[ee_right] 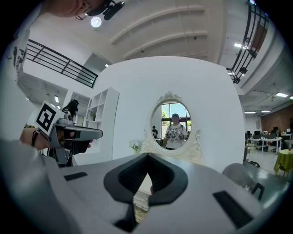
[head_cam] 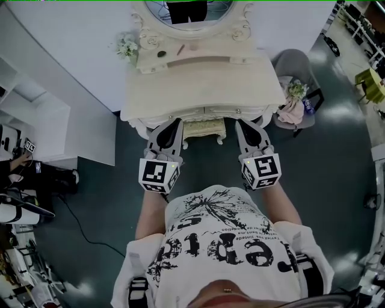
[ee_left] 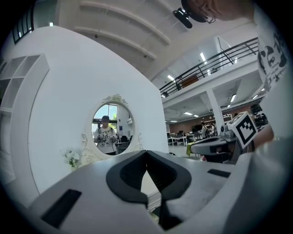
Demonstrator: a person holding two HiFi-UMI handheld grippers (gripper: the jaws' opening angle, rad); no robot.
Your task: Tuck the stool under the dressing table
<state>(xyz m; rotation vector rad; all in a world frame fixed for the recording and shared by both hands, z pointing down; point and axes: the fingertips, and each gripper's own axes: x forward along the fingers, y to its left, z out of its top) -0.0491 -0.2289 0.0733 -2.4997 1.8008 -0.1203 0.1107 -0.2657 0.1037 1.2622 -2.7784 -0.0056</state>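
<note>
The stool (head_cam: 204, 128) sits at the centre of the head view, pushed almost fully beneath the cream dressing table (head_cam: 204, 90); only its carved front edge and a strip of the seat stick out past the front of the tabletop. The left tool (head_cam: 176, 125) lies just left of that edge and the right tool (head_cam: 240, 125) just right of it, both pointing up the frame toward the dressing table with their tips at its front rim. Whether either tip touches the stool cannot be told. In its own view the left tool (ee_left: 146, 151) has its dark pads pressed together at the tip with nothing pinched. The right tool (ee_right: 148, 155) is closed the same way and is also empty. An oval mirror (head_cam: 189, 12) stands at the top of the frame behind the tabletop and shows a person standing. A small bunch of white flowers (head_cam: 127, 47) stands on the upper left corner of the tabletop. A grey chair (head_cam: 295, 63) stands on the dark floor (head_cam: 337, 156) at the upper right, just beside the dressing table, and a white shelf unit (head_cam: 36, 120) fills the left side.
</note>
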